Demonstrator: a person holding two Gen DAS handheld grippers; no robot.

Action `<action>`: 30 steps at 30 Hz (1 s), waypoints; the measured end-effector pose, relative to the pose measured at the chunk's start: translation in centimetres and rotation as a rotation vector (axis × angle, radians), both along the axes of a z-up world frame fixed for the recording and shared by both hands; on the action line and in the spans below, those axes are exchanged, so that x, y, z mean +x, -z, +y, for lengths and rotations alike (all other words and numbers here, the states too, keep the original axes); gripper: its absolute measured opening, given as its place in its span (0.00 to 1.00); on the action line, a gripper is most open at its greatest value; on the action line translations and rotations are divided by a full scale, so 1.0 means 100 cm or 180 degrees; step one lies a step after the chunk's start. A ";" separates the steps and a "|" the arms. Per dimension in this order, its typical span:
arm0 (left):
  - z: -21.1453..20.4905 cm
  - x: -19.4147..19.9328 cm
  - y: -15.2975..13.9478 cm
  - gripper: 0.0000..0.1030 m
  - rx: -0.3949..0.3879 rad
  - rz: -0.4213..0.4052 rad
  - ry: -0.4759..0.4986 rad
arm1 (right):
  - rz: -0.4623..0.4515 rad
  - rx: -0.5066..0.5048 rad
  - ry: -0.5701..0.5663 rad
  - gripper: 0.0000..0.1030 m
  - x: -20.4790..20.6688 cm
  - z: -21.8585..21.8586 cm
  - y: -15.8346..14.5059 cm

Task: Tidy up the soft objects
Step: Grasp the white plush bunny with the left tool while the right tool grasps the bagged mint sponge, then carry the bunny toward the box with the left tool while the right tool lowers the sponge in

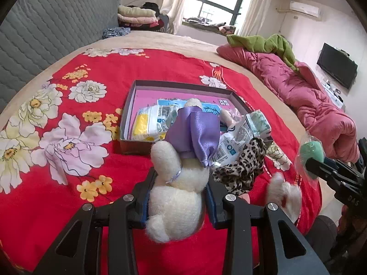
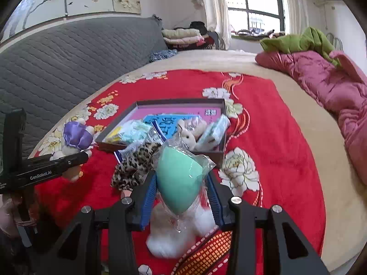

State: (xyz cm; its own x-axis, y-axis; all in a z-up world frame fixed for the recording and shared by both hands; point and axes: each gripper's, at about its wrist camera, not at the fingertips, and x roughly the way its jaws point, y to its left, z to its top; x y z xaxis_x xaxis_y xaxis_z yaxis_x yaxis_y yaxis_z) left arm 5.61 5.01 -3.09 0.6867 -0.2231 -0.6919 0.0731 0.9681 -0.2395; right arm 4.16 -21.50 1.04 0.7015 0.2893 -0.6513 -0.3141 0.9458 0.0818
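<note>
left gripper pinched plush, soft, light, held mid-body | right gripper pinched bagged sponge, squashy, slippery film | both near side of box

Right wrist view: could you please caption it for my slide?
Right gripper holds a bagged green sponge above the bed, before the box.

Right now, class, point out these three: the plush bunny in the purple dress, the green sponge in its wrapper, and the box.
plush bunny [image 1: 176, 197], left wrist view, on its white body.
green sponge [image 2: 177, 178], right wrist view, on its rounded middle.
box [image 1: 127, 110], left wrist view, on its left wall.
</note>
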 end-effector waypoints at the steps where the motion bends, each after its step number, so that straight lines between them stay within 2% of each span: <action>1: 0.001 0.000 -0.001 0.37 0.0001 -0.0015 -0.0012 | -0.0011 -0.0006 -0.0010 0.42 0.000 0.001 -0.001; 19: 0.007 0.007 -0.014 0.37 -0.0072 -0.0129 -0.0117 | -0.0264 0.0101 0.0137 0.42 0.010 -0.006 -0.018; 30: 0.014 0.033 -0.014 0.37 -0.0178 -0.0143 -0.0259 | -0.0325 0.0154 0.0225 0.42 0.027 -0.007 -0.017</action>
